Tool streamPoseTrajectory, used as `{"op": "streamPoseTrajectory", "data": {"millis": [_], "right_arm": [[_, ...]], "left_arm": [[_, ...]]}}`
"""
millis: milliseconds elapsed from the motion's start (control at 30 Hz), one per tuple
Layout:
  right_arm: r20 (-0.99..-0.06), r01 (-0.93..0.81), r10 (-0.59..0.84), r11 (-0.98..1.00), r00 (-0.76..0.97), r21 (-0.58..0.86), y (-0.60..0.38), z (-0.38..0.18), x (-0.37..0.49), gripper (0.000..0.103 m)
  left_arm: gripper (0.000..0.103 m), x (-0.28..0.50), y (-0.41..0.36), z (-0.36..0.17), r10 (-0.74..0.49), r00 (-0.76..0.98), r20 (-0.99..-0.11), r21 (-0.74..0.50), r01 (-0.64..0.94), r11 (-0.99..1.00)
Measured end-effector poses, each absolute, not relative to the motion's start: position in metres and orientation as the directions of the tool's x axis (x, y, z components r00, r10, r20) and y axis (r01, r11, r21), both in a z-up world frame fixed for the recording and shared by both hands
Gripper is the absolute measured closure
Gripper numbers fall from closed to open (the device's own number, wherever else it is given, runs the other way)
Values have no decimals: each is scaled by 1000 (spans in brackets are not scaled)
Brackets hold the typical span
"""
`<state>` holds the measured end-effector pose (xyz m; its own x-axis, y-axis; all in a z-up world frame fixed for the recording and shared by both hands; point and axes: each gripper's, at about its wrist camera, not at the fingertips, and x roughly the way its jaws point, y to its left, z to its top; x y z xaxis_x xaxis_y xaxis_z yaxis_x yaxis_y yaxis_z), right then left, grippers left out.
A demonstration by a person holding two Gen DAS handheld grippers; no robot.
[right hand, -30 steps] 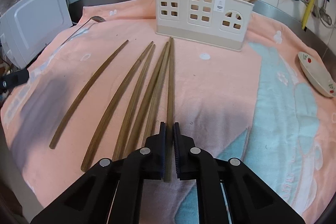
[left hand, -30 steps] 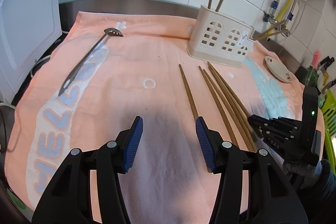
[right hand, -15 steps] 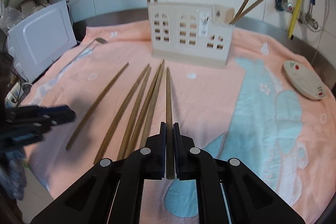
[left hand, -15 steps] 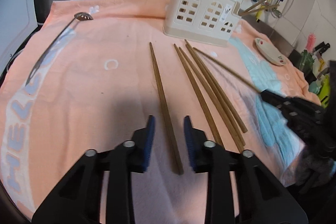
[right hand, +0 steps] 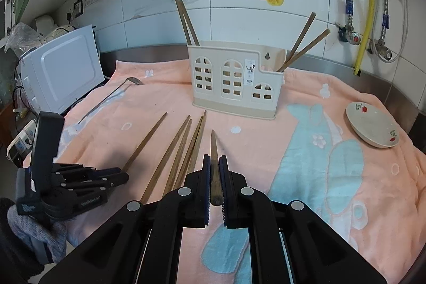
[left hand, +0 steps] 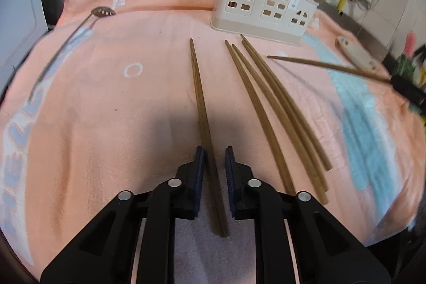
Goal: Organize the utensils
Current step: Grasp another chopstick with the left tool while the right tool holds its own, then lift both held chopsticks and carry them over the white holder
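A brown chopstick [left hand: 198, 87] lies on the peach towel [left hand: 111, 97], its thick end between the pads of my left gripper [left hand: 215, 159]. The jaws are closing, and a thin gap still shows on each side of the stick. My right gripper [right hand: 214, 164] is shut on another chopstick [right hand: 213, 148], held off the towel and pointing toward the cream utensil holder [right hand: 234, 81]. Several more chopsticks [right hand: 181, 145] lie side by side between the two grippers. The holder has chopsticks standing at both ends. In the right wrist view the left gripper [right hand: 117, 177] sits low at the left.
A slotted metal spoon [left hand: 102, 12] lies at the towel's far left. A small flowered dish [right hand: 372, 124] rests at the right. A white microwave [right hand: 61, 71] stands off the left edge. Tiled wall and pipes are behind the holder.
My left gripper moved right and down over the leftmost chopstick, and its jaws narrowed around it. My right gripper rose, lifting its chopstick clear of the towel.
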<state>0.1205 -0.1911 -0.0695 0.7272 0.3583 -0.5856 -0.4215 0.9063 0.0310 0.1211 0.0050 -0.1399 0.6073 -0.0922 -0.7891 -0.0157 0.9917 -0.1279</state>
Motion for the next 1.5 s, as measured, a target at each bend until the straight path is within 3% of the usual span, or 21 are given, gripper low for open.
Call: {"op": "streamPoseTrajectory", "data": {"millis": [300,600,1200,1500], "right_arm": [[-570,-433,376,900,730,39,-195,-53,119,96],[-540,-457,410,888,735,51,-200,-19,130,96],[-517,-473,435,879,738,63,-230,85,192,97],[-498,-452,409,891,764,38,-242,120,220,97]], "left_arm": [[97,119,13,-118,-119,626,-771,-158,-7,987],[97,116,19,-45,-163,729,-664,-165,70,984],[98,166,-7,67,-274,793,-544,-149,230,962],[98,202,-25,139,-262,858,-442,-100,243,965]]}}
